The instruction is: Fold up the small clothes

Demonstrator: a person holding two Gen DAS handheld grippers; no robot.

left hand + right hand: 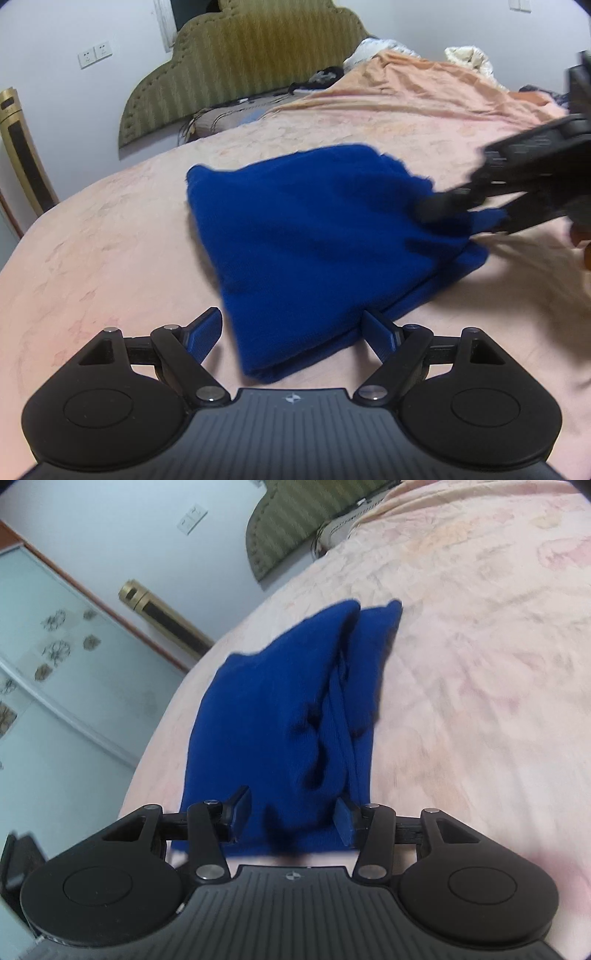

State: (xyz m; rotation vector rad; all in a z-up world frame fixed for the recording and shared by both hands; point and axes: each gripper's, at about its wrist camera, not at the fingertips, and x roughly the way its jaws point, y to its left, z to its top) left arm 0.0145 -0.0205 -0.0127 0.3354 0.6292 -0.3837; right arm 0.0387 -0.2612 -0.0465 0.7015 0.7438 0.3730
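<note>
A dark blue knitted garment (314,229) lies folded on the pink bedspread (110,240). My left gripper (293,330) stands wide open at its near corner, which lies between the fingers; the left pad is clear of the cloth. My right gripper (480,212) comes in from the right, blurred, with a bit of the garment's right edge between its half-open fingers. In the right wrist view the garment (266,709) shows two stacked layers. It runs under and between the right gripper (291,814), and I see no pad pressing on it.
An olive striped headboard (236,62) stands at the back, and a rumpled orange blanket (424,85) with white bedding (469,55) sits at the back right. A gold tower appliance (166,616) and a glass-fronted wardrobe (55,664) stand beyond the bed's left edge.
</note>
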